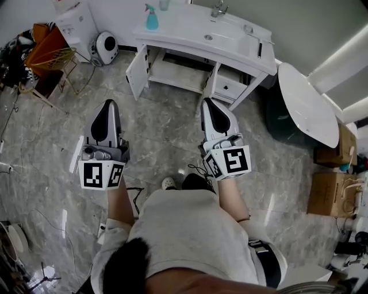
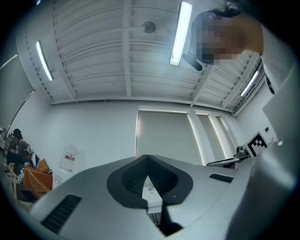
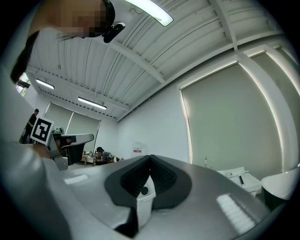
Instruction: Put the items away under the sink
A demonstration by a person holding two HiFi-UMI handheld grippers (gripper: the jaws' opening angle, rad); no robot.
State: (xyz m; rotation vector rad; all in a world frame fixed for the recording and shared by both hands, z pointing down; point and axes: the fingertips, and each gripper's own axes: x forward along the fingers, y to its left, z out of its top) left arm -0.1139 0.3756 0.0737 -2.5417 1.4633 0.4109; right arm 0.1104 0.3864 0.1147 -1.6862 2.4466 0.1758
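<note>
closed right claw (image 1: 208, 103) sits far from probable spray bottle (image 1: 152, 17).

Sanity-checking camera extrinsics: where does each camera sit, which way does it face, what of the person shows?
Head view: on the head, facing steeply down at floor and sink unit; shows torso, left tool, right tool.
Left gripper view: on the left tool, tilted up at ceiling and blind; shows shut jaws, clothing at right.
Right gripper view: on the right tool, tilted up at ceiling and wall; shows shut jaws, clothing at left.
Shared: head and right gripper views both show the sink unit.
</note>
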